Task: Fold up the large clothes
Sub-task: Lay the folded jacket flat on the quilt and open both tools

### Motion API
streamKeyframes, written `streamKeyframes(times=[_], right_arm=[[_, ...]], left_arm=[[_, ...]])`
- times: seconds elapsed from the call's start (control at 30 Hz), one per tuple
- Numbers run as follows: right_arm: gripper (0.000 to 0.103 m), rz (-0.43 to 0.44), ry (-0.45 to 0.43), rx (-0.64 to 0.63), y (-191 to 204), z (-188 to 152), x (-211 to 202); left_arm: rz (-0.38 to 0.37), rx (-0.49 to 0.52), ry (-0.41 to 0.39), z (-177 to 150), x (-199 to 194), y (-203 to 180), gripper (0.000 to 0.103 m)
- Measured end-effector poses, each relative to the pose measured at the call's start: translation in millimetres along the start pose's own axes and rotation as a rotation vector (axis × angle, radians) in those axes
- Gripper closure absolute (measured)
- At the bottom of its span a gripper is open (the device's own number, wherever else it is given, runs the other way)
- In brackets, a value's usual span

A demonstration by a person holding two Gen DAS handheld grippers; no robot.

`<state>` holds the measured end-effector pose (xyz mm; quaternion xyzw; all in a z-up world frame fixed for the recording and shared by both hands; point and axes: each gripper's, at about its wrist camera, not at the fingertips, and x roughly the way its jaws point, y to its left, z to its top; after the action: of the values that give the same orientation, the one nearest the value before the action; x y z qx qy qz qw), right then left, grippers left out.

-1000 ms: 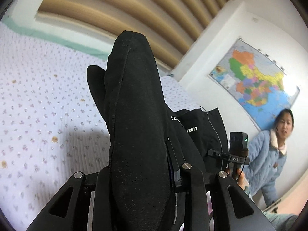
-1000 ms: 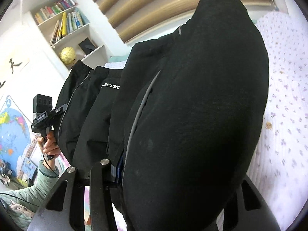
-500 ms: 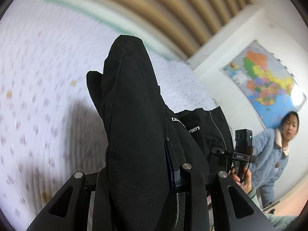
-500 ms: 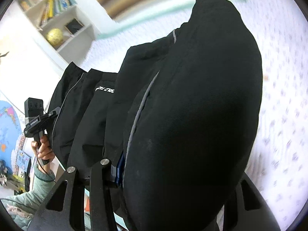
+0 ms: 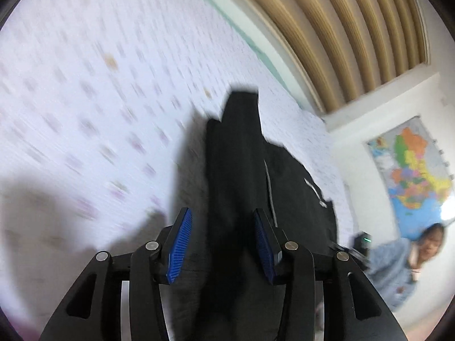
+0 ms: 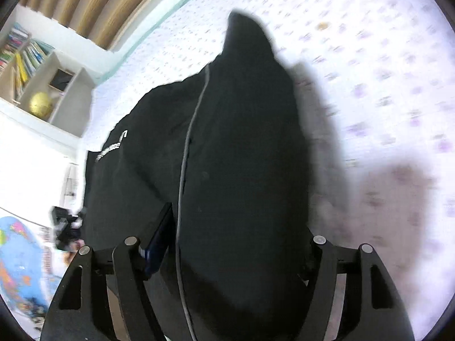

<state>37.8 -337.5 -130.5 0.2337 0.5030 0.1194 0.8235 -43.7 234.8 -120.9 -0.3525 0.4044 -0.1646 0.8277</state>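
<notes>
Left gripper [image 5: 221,244]: jaws now parted; earlier clamped on black garment [image 5: 241,170].
Right gripper [image 6: 227,241]: jaws spread, right pad hidden by garment.
Bedsheet [image 5: 85,85]: blurred.

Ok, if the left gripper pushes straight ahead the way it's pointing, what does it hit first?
The black garment: it already lies between the open left gripper fingers and stretches ahead. Beyond it comes the flower-print bedspread; depth is unclear through the blur.

A: Across the upper left lies a white bedspread [image 5: 85,85] with small purple flowers, blurred.

B: At the right edge hangs a coloured map [image 5: 418,170]; below it sits a woman in blue [image 5: 403,267]. In the right wrist view, a bookshelf [image 6: 34,65] at upper left holds 1 gold ball [image 6: 41,105].
</notes>
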Motion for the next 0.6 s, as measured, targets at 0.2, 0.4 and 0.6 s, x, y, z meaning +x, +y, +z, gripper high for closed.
streamKeyframes(times=[0.2,0.4,0.6], right_arm=[[0.026,-0.428,-0.154,-0.238,87.8,-0.5,-50.7],[0.026,-0.444,-0.15,-0.366,144.1,-21.4,-19.2],[0.027,-0.366,-0.041,-0.27,111.5,-38.3,27.2]], left_arm=[[0.16,0.257,-0.066,6.7,-32.8,-87.7,0.058],[0.307,0.432,0.067,-15.1,40.3,-152.7,0.056],[0.442,0.37,0.244,-25.8,108.3,-132.6,0.055]])
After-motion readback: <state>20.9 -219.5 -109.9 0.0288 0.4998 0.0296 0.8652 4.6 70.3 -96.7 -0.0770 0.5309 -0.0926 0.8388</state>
